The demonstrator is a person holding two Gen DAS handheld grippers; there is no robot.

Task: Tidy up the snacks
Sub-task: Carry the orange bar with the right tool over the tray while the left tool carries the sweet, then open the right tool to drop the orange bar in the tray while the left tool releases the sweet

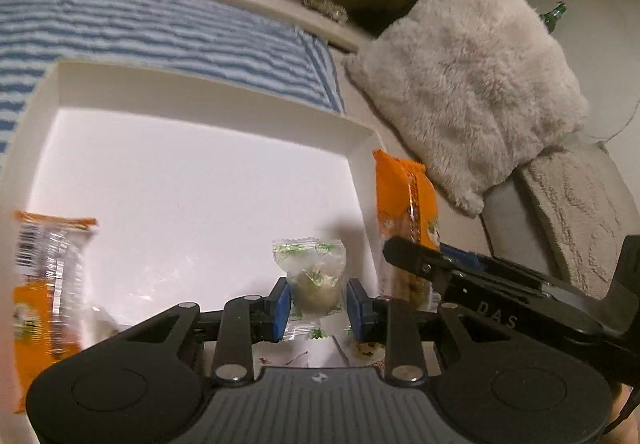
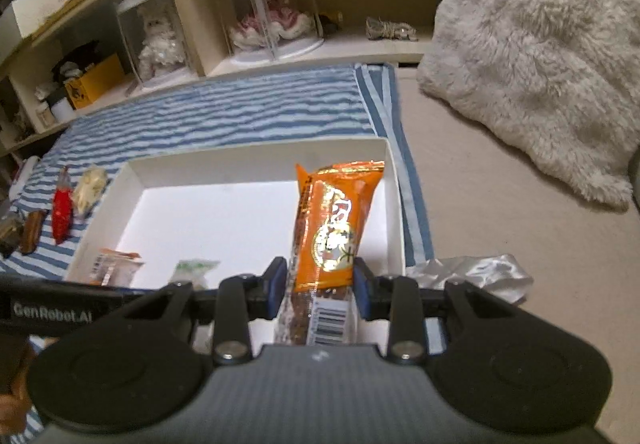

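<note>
My left gripper (image 1: pixel 318 308) is shut on a clear-wrapped candy with green print (image 1: pixel 316 276), held just above the floor of the white box (image 1: pixel 208 87) near its right wall. My right gripper (image 2: pixel 320 284) is shut on a long orange snack bar (image 2: pixel 332 228), which points up over the right side of the white box (image 2: pixel 256 163). That bar (image 1: pixel 406 211) and the right gripper's finger (image 1: pixel 424 264) show in the left wrist view beside the box wall. A second orange packet (image 1: pixel 48 284) lies at the box's left side, also seen from the right wrist (image 2: pixel 114 268).
Several loose snacks lie on the blue striped towel (image 2: pixel 240 111) left of the box, among them a red packet (image 2: pixel 62 207). A fluffy pillow (image 2: pixel 536 55) fills the right. Crumpled silver wrapping (image 2: pixel 472 276) lies right of the box. A shelf with doll cases (image 2: pixel 264 3) stands behind.
</note>
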